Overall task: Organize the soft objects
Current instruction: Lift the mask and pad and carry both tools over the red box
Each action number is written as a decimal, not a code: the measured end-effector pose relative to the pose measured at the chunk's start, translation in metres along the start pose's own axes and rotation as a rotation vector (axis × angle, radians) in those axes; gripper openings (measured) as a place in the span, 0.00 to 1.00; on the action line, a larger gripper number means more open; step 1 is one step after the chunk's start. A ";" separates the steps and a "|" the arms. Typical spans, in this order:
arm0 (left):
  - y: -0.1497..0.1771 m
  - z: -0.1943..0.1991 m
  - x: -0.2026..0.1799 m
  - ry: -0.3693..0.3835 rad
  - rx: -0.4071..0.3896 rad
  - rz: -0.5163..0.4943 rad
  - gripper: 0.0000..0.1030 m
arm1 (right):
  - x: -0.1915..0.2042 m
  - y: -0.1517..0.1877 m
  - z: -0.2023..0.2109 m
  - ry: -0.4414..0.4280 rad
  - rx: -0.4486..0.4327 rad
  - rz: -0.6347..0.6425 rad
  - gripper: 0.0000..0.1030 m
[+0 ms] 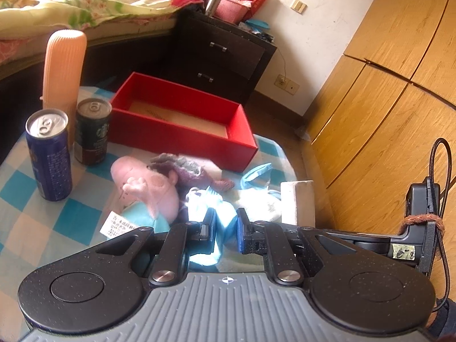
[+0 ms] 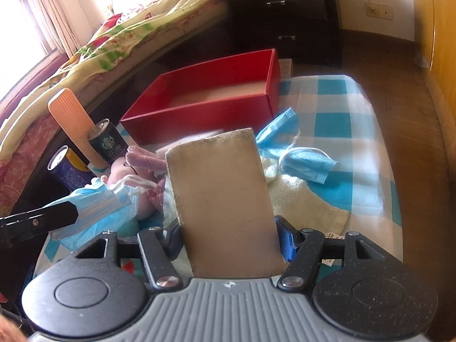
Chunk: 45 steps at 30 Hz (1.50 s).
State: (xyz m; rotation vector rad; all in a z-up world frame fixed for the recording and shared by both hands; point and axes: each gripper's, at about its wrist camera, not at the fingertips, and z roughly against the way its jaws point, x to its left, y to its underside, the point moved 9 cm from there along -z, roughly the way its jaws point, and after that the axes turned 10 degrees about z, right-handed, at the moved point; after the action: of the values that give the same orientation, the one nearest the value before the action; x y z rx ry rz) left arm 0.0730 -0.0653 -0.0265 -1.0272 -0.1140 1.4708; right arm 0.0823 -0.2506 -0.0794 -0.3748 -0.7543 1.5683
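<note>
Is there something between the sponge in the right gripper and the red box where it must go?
Nothing tall blocks it. The right gripper holds the sponge upright; ahead lie only a flat blue mask and the towel, and the red box stands open behind them. The cans stand off to the left.

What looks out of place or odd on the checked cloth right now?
The red cardboard box holds no soft items yet. The right gripper is shut on a grubby beige sponge block with dark specks along its edges. Blue face masks lie crumpled; the left gripper pinches one.
</note>
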 end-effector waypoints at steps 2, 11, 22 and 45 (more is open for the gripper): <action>-0.002 0.003 -0.004 0.009 -0.011 -0.005 0.12 | 0.001 -0.003 0.004 -0.006 -0.015 -0.002 0.40; -0.022 0.023 -0.014 0.056 -0.083 0.021 0.12 | 0.002 -0.011 0.016 -0.027 -0.058 -0.027 0.40; -0.036 0.033 -0.027 0.081 -0.123 -0.009 0.12 | 0.014 -0.027 0.030 -0.060 -0.119 -0.028 0.40; 0.052 -0.063 0.017 -0.216 0.282 -0.429 0.01 | 0.012 -0.020 0.028 -0.080 -0.094 -0.040 0.40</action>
State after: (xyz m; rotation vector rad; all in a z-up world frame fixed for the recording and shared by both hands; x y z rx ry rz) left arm 0.0767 -0.0936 -0.1053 -0.5697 -0.2577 1.1591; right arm 0.0772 -0.2459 -0.0436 -0.3653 -0.8940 1.5212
